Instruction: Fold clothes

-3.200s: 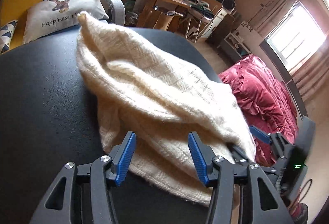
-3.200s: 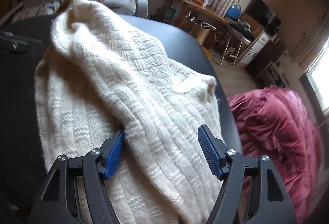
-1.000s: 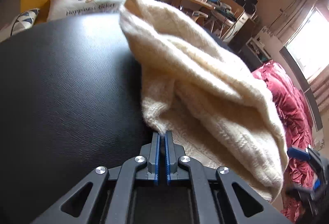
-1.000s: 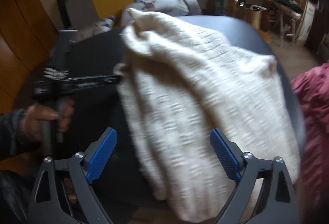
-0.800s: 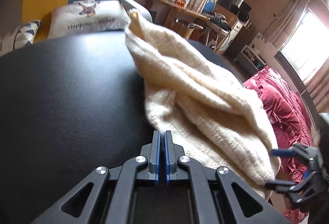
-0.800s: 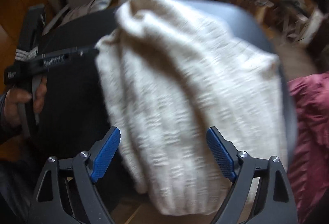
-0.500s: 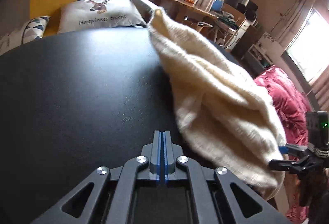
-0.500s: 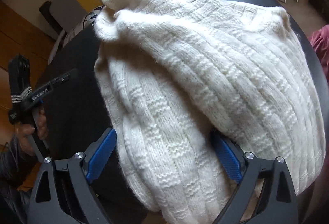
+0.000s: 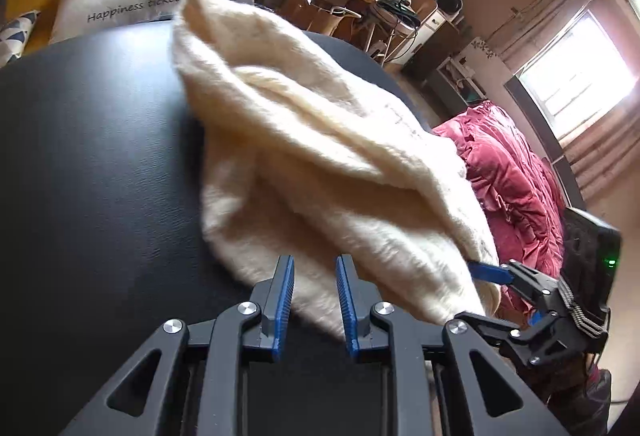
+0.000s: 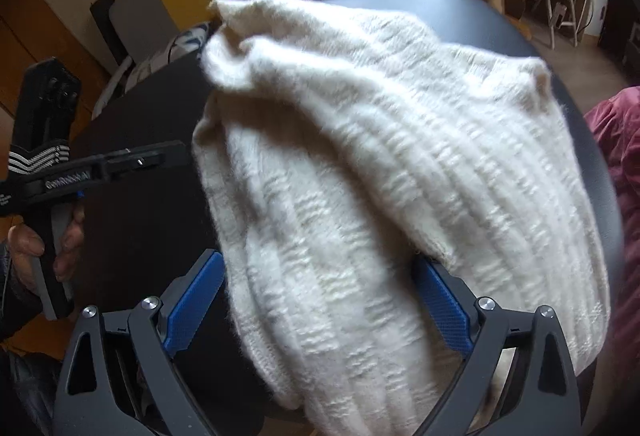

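The left gripper (image 9: 314, 302) has just been opening its jaws to a narrow gap – the near hem of the cream knit sweater (image 9: 320, 171) sits right at the tips, not pinched. The right gripper (image 10: 320, 310) is spread wide, straddling the sweater's near end without squeezing. The sweater lies bunched in loose layers on the black table (image 9: 88, 163), so I'd say it's roughly doubled over but still needs flattening and another fold.

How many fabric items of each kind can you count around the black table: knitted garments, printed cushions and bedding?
Cream knitted sweater: 1
Printed cushions, grey "Happiness ticket" cushion and blue triangle-patterned cushion: 2
Crimson ruffled quilt: 1
Total: 4
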`<state>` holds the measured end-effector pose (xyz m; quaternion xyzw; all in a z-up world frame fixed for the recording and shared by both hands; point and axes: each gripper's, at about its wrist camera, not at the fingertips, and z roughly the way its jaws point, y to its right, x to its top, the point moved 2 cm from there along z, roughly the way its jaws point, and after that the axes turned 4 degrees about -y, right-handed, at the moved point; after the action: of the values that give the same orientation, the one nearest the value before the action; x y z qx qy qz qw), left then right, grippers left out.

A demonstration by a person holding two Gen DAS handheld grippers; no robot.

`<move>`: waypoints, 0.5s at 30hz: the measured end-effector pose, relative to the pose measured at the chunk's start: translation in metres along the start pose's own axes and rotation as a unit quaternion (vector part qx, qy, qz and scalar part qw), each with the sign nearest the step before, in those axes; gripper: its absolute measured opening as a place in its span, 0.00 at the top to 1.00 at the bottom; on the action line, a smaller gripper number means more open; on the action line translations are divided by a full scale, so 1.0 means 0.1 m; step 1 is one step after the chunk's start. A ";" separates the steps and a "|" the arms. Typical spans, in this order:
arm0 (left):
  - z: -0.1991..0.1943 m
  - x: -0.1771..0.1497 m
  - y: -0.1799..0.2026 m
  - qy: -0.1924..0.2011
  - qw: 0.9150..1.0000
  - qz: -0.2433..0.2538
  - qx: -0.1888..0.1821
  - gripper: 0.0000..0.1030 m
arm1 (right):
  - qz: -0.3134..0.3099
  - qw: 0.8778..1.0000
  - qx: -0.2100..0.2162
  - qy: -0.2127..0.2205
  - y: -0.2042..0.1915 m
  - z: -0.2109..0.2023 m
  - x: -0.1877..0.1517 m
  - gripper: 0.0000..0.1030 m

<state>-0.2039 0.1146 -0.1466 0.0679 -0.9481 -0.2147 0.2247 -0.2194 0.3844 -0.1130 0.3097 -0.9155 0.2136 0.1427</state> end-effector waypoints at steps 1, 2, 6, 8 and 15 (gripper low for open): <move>0.04 0.02 0.04 -0.003 1.000 0.005 0.008 0.79 | 0.004 1.000 -0.004 0.010 0.03 -0.04 0.01 0.08; 0.07 0.01 0.06 -0.007 1.000 0.008 0.010 0.79 | 0.011 1.000 -0.009 0.020 0.08 -0.07 0.04 0.09; 0.01 -0.09 0.11 -0.013 1.000 0.002 -0.014 0.79 | 0.046 0.997 -0.052 0.043 0.32 -0.03 0.32 0.10; -0.06 -0.06 0.12 0.003 0.999 -0.004 -0.034 0.79 | 0.068 0.996 -0.037 0.053 0.39 -0.02 0.43 0.10; -0.01 0.18 0.06 0.010 0.998 -0.036 -0.044 0.79 | 0.112 0.991 0.026 0.064 0.37 0.11 0.57 0.10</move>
<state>-0.2194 0.1156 -0.1363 0.0946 -0.9323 -0.2631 0.2293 -0.2882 0.3771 -0.1112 0.1943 -0.9276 0.2717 0.1676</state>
